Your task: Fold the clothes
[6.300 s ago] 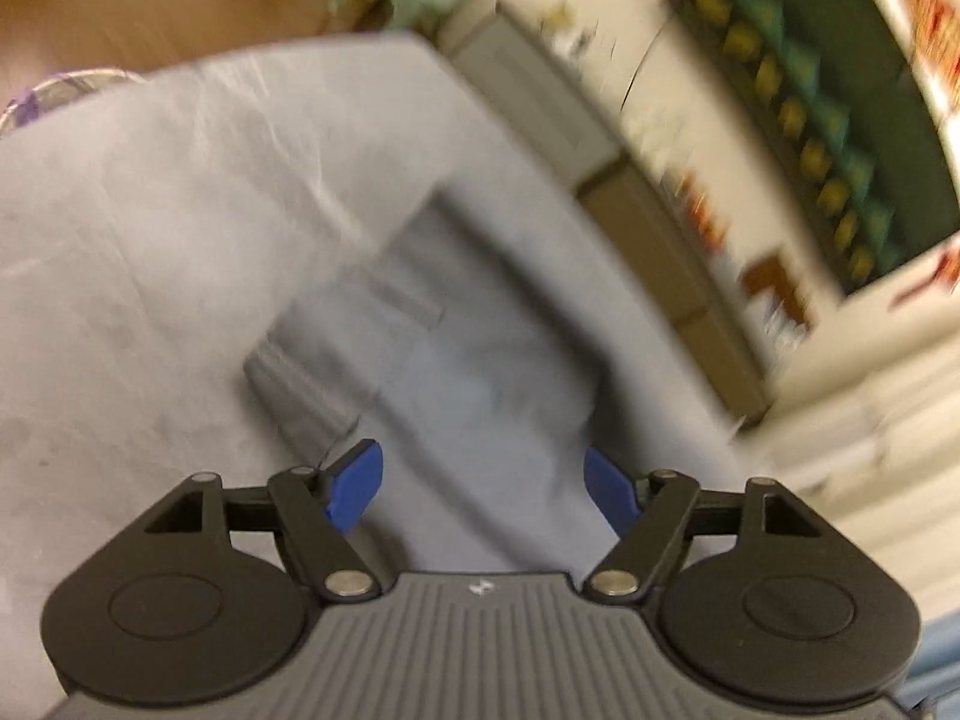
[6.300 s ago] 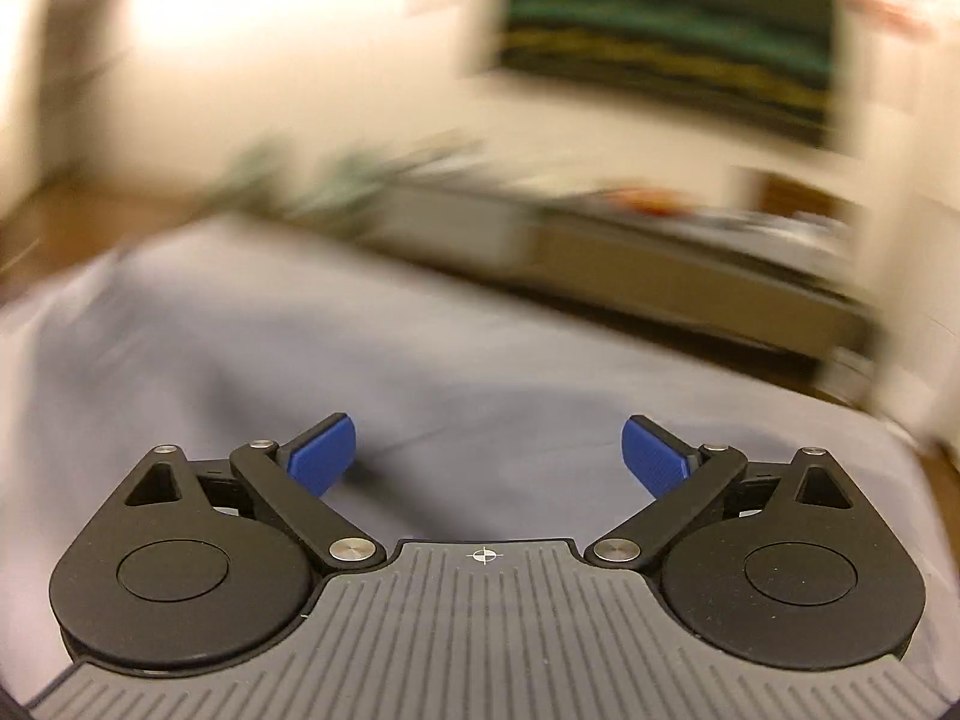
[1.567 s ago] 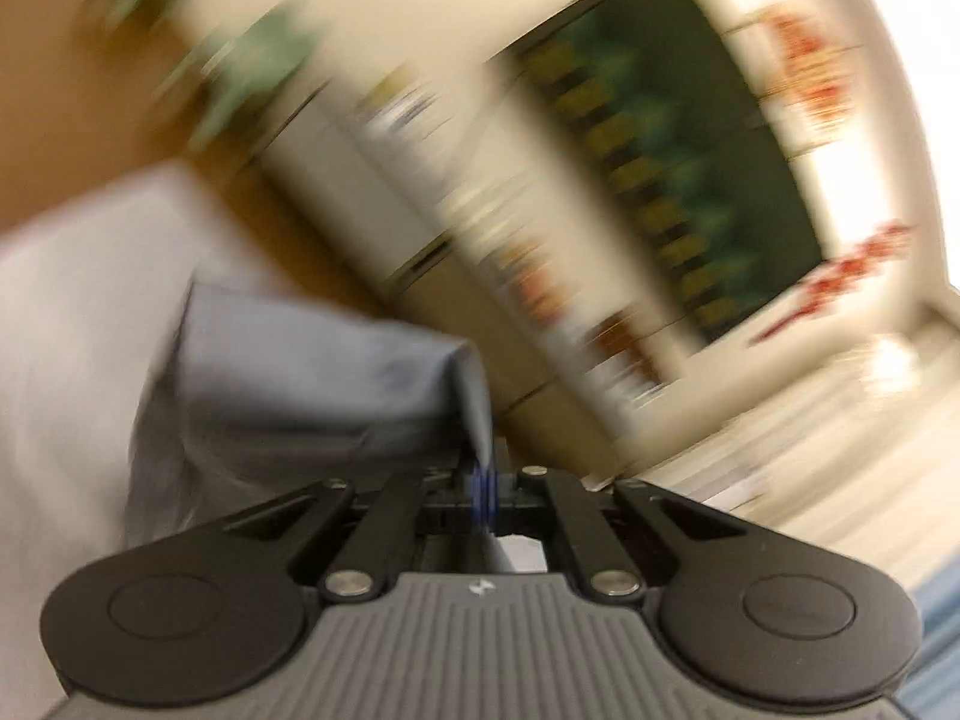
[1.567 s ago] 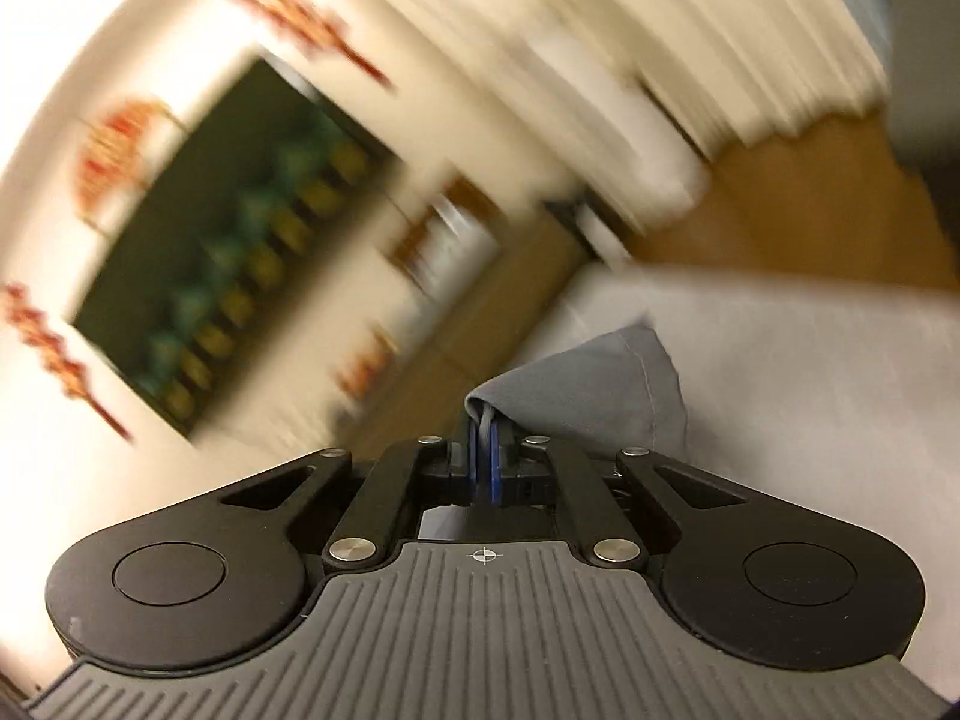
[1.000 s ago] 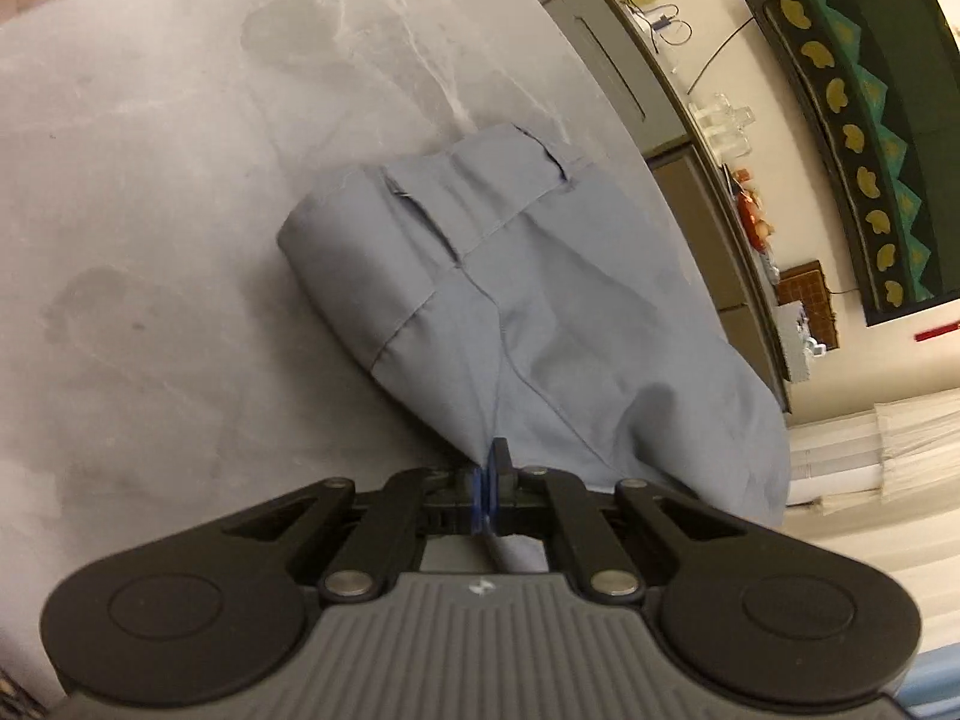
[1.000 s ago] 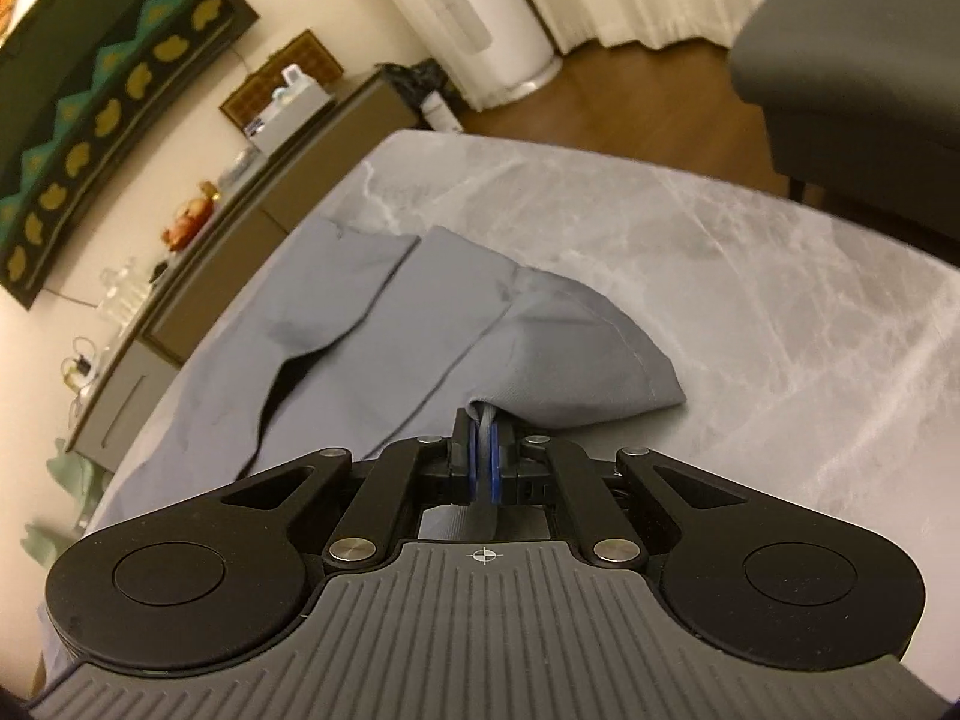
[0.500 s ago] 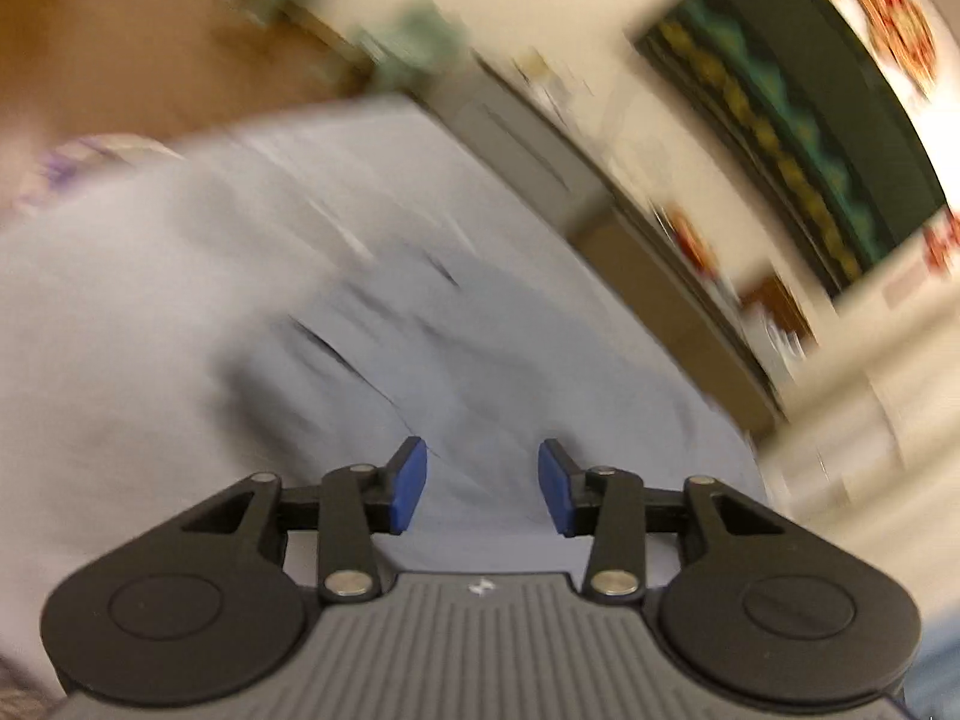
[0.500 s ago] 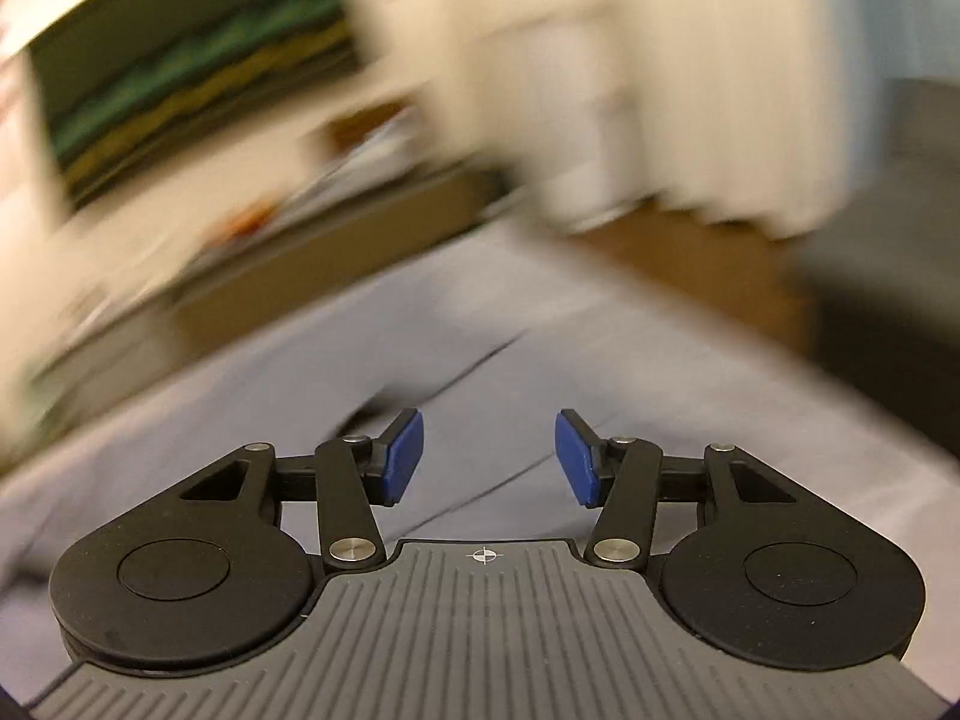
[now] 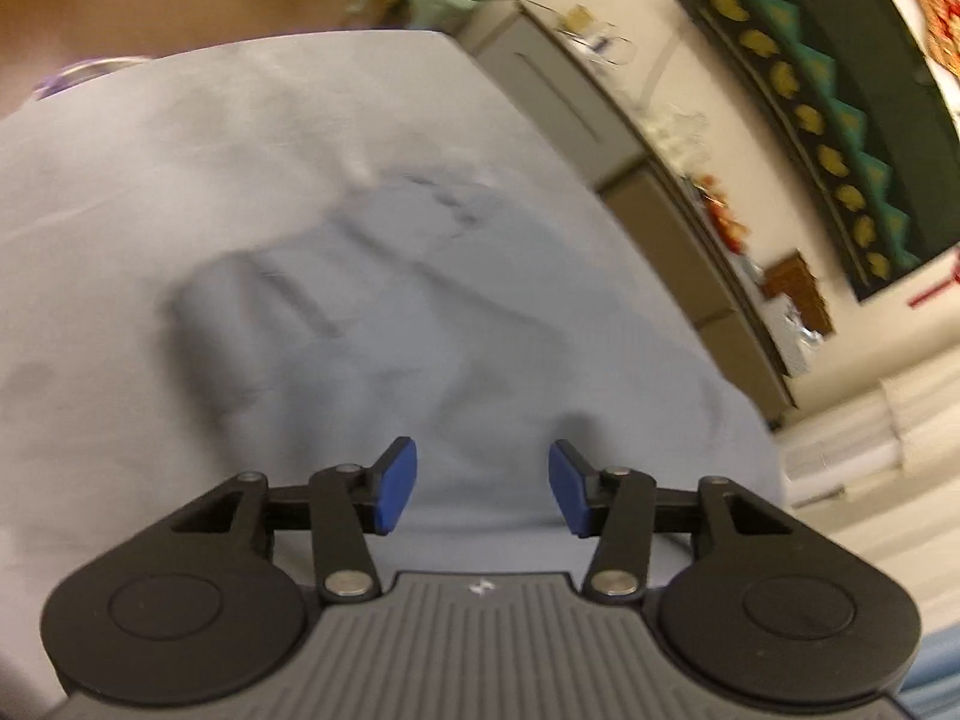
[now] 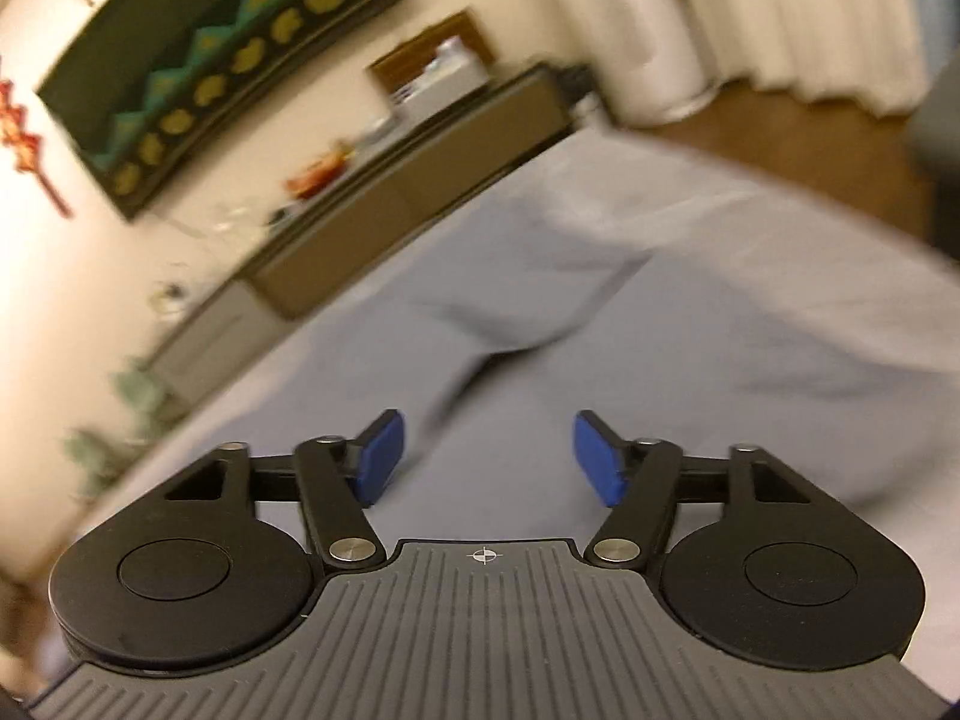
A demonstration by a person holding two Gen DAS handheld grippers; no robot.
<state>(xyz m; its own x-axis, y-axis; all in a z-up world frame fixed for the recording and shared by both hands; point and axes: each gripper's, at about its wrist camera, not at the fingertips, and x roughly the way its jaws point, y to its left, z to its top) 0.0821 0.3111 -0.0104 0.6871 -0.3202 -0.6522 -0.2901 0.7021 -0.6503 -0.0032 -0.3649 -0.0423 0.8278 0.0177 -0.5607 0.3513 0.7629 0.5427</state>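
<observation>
A grey-blue garment lies folded over on the pale grey marble table, blurred by motion. My left gripper hovers over its near edge, open, with nothing between the blue pads. In the right wrist view the same garment spreads across the table, with a dark fold line running through its middle. My right gripper is open above the cloth and holds nothing.
A low grey and brown sideboard with small items on top runs along the wall past the table's far edge. A dark wall hanging is above it. White curtains and wooden floor lie beyond the table's right end.
Both grippers were shut on the garment's edge a second ago. They have let go and opened, wider now than half a second ago, and the garment lies on the table.
</observation>
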